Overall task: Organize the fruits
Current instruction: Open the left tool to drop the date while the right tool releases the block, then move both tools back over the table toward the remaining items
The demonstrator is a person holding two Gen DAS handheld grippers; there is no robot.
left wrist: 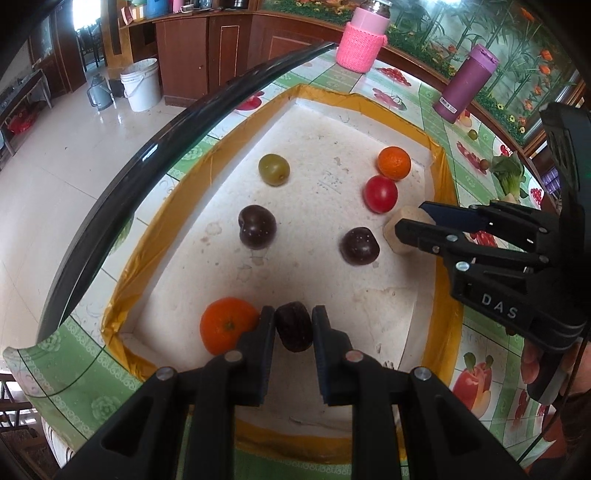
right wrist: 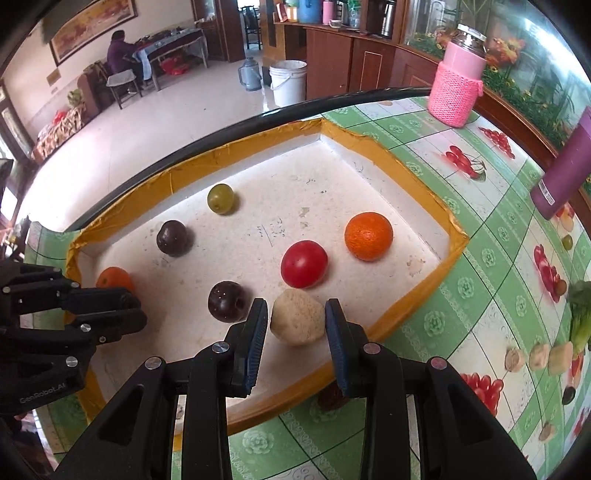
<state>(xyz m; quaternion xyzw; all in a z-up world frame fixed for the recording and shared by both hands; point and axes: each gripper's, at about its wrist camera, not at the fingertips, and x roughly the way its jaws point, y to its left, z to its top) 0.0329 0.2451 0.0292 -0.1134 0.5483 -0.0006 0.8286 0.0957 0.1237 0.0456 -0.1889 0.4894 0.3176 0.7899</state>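
A white foam tray [left wrist: 332,122] with yellow-taped rim holds several fruits. My left gripper [left wrist: 293,326] has its pads on both sides of a dark wrinkled date [left wrist: 293,328], next to an orange [left wrist: 225,325]. My right gripper [right wrist: 297,321] stands around a beige round fruit [right wrist: 297,321], with small gaps at each pad. It also shows in the left wrist view [left wrist: 410,229]. In the tray lie two dark plums [left wrist: 257,226] [left wrist: 359,245], a red tomato [left wrist: 380,194], a second orange [left wrist: 394,162] and a green fruit [left wrist: 273,169].
The tray lies on a green fruit-print tablecloth [right wrist: 480,295]. A pink knit-covered bottle [left wrist: 364,35] and a purple bottle [left wrist: 465,85] stand at the back. A small dark thing [right wrist: 330,400] lies outside the tray's near rim. The table's black edge [left wrist: 147,155] runs on the left.
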